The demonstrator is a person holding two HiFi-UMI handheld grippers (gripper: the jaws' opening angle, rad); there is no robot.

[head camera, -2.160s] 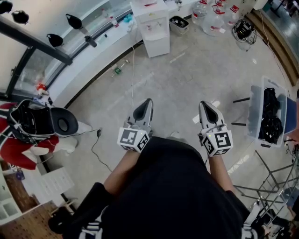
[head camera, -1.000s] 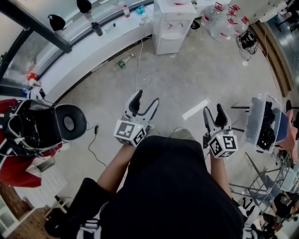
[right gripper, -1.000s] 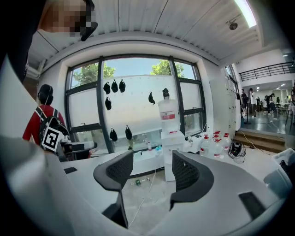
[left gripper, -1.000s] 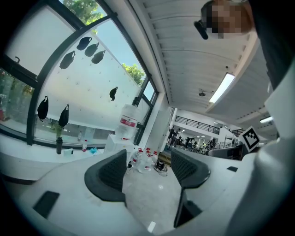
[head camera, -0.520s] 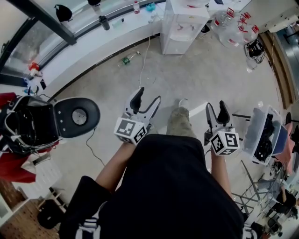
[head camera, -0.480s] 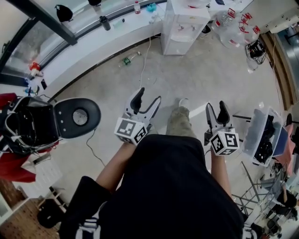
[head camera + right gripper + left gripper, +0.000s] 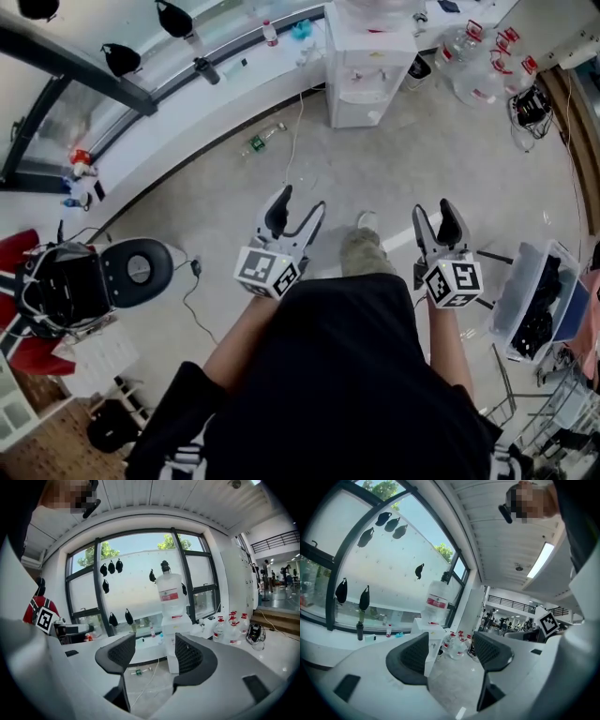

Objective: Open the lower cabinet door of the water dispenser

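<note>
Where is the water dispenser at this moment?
Head view, top centre-right: the water dispenser stands on the floor against the white window ledge, spare water bottles to its right.

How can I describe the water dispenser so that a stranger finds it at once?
Find the long white ledge under the big window. Against it the water dispenser stands on the floor, a tall white box. Unlike the loose jugs on the floor to its right, it carries one big clear bottle on top.
</note>
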